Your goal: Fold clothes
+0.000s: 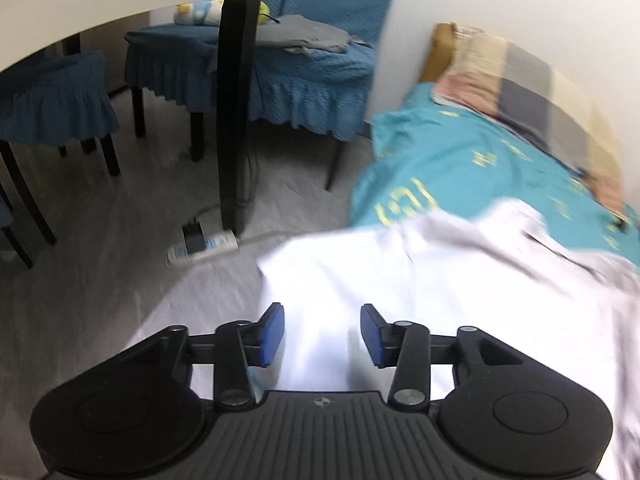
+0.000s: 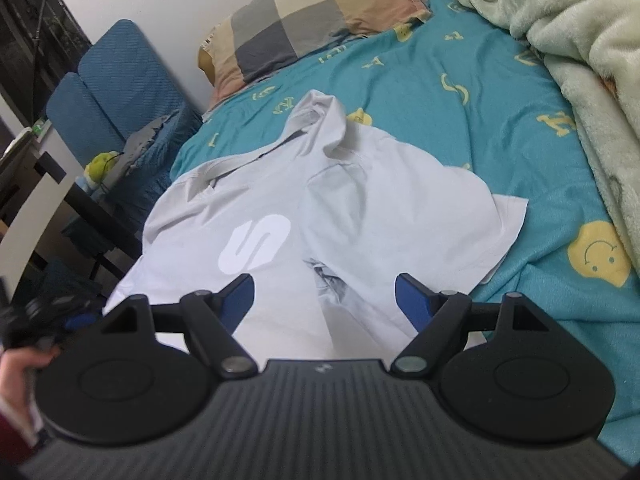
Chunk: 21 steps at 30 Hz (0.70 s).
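A white T-shirt (image 2: 340, 208) with a white S-shaped logo (image 2: 256, 244) lies spread on the teal bed sheet (image 2: 460, 92), collar toward the pillow. My right gripper (image 2: 325, 300) is open, hovering over the shirt's near hem, nothing between its blue pads. My left gripper (image 1: 322, 330) is open over the shirt's left edge (image 1: 400, 280), which hangs over the side of the bed; the view is blurred. The left gripper also shows at the left edge of the right wrist view (image 2: 48, 320), held by a hand.
A checked pillow (image 2: 304, 20) lies at the head of the bed. A pale green fleece blanket (image 2: 580, 60) is bunched on the right. Blue-covered chairs (image 1: 280, 72), a black table leg (image 1: 234, 120) and a power strip (image 1: 204, 246) stand on the floor left of the bed.
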{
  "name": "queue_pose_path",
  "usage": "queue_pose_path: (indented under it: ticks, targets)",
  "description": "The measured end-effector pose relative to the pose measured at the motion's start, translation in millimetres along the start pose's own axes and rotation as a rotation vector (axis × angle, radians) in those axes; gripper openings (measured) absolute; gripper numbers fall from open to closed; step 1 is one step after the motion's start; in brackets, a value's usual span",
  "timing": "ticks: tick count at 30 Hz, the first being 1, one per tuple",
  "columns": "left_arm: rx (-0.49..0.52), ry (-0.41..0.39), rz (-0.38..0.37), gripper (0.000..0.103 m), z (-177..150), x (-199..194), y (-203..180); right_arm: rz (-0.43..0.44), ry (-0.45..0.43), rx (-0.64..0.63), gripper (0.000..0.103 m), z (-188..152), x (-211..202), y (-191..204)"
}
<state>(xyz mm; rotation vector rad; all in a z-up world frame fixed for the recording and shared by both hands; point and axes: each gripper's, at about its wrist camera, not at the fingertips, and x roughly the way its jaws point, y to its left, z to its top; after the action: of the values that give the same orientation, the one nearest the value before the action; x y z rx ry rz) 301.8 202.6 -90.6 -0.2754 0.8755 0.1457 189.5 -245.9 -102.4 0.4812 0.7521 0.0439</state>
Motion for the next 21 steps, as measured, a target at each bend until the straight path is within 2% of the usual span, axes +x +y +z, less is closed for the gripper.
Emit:
queue_pose_path:
  ticks: [3, 6, 9, 15, 18, 21]
  targets:
    - [0.015, 0.058, -0.083, 0.049, -46, -65, 3, 0.008, -0.021, -0.024, 0.079, 1, -11, 4]
    - [-0.054, 0.135, -0.175, 0.051, -95, -114, 8, 0.009, -0.039, -0.024, 0.079, -1, -28, 4]
    - [0.002, 0.208, -0.162, 0.051, -145, -145, -6, 0.009, -0.043, 0.0, 0.079, -4, -45, 0]
    - [0.252, 0.33, -0.067, 0.048, -222, -168, -43, 0.024, -0.034, 0.03, 0.079, -19, -76, -7]
    - [0.327, 0.36, -0.02, 0.048, -233, -166, -54, 0.031, -0.034, 0.038, 0.079, -20, -82, -8]
    - [0.326, 0.391, 0.006, 0.048, -241, -161, -56, 0.037, -0.019, 0.058, 0.079, -19, -79, -12]
